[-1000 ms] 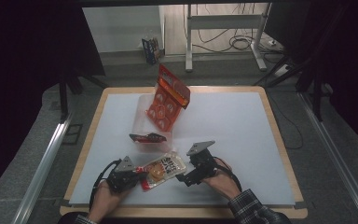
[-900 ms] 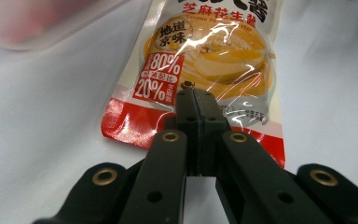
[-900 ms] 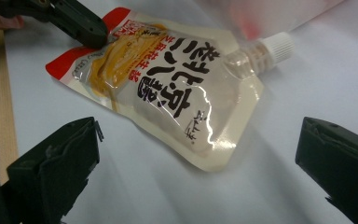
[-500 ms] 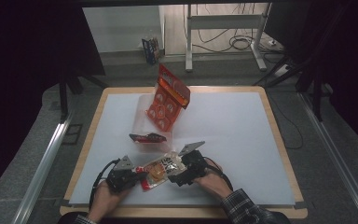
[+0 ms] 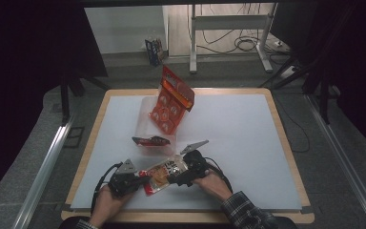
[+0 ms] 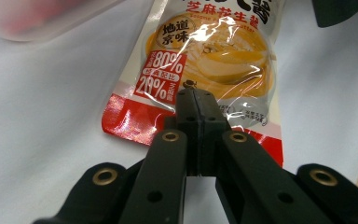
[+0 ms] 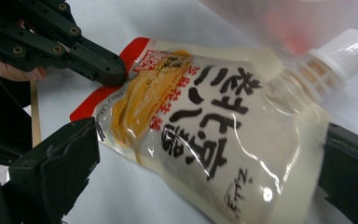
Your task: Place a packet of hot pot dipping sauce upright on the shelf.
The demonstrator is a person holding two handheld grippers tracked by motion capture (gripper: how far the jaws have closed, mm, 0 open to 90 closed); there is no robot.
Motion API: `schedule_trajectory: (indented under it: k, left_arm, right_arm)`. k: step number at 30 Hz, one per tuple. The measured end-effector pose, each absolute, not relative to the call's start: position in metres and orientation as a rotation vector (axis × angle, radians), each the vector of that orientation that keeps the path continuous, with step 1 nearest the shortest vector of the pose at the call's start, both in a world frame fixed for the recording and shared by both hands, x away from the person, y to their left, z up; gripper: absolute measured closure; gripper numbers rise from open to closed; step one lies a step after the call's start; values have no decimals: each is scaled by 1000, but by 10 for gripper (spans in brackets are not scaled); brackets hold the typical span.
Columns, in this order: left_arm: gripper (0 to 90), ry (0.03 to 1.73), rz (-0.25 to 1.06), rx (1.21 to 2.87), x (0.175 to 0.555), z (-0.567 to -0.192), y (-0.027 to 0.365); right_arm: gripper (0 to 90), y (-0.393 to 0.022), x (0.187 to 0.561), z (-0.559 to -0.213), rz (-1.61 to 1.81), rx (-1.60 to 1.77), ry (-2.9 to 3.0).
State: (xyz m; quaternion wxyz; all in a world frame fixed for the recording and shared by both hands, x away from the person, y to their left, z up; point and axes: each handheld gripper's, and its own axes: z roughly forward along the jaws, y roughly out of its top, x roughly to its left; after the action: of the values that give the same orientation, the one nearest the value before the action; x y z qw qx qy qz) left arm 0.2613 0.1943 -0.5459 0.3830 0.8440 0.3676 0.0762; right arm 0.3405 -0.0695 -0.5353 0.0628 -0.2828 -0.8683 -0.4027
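While the pouch lies flat near the front edge of the table, both grippers are on it.

Pouch: a spouted sauce pouch [image 5: 164, 172] with a white screw cap [image 7: 347, 51] and a red bottom seam, lying between the 2 grippers on the white table [image 5: 248, 143].

Left gripper: the left gripper [image 6: 196, 100] is clenched on the pouch's red bottom seam; its 2 jaws meet with the film pinched between them.

Right gripper: the right gripper [image 5: 174, 177] stands wide apart, 1 jaw on each side of the pouch body, not pressing it as far as I can tell.

What changed: 1 second ago the right gripper sat just beside the pouch's cap end; now it has moved in over the pouch, toward the left gripper, and the pouch sits between its jaws. The left gripper and the pouch have hardly shifted.

Meaning: my reading is that the right gripper is about to take hold of the body or neck, so the pouch would be held at both ends and could be lifted or its cap worked.

Beyond the grippers: a small dark red packet [image 5: 150, 140] lies just ahead of them, and farther ahead a clear container [image 5: 148, 113] has an orange packet [image 5: 172, 101] leaning in it.

Risk: a closing grip on the soft body could squeeze the contents toward the cap.
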Motion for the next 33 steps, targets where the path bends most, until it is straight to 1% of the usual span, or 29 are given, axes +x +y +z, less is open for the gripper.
schedule_trajectory:
  k: [7,11,12,13,15,16,17,19,21,23,25,27,28,30,33]
  left_arm:
    - [900,937,196,2153,261,-546,194]
    - [900,931,199,2159,261,-545,194]
    - [900,932,195,2157,261,-546,194]
    - [900,931,193,2156,261,-546,195]
    - [900,929,192,2155,261,-546,195]
    - [900,927,195,2157,261,-546,195]
    - [900,926,195,2159,261,-546,195]
    - [900,924,194,2159,261,-546,195]
    - [900,913,201,2167,261,-545,194]
    - [900,914,203,2168,260,-545,194]
    - [900,905,213,2178,259,-544,193]
    - [899,895,229,2189,258,-543,192]
    - [898,890,242,2195,257,-542,191]
    - [836,881,265,2202,255,-540,191]
    - [739,868,263,2191,253,-538,191]
  right_arm:
    - [30,-64,346,-534,-1202,-887,-2541]
    - [100,-64,348,-533,-1205,-913,-2505]
    - [128,-64,348,-532,-1208,-925,-2494]
    - [181,-64,348,-531,-1215,-938,-2483]
    - [227,-65,348,-529,-1215,-948,-2474]
    - [262,-65,348,-529,-1215,-950,-2469]
    - [318,-66,348,-528,-1220,-947,-2473]
    - [381,-66,348,-527,-1230,-931,-2458]
    - [506,-65,346,-526,-1240,-890,-2500]
    - [593,-63,343,-522,-1258,-858,-2533]
    - [710,-62,341,-517,-1264,-828,-2599]
    - [792,-62,340,-511,-1287,-808,-2606]
    - [814,-62,339,-509,-1289,-797,-2611]
    - [833,-60,335,-505,-1295,-775,-2649]
    - [848,-59,330,-497,-1318,-751,-2662]
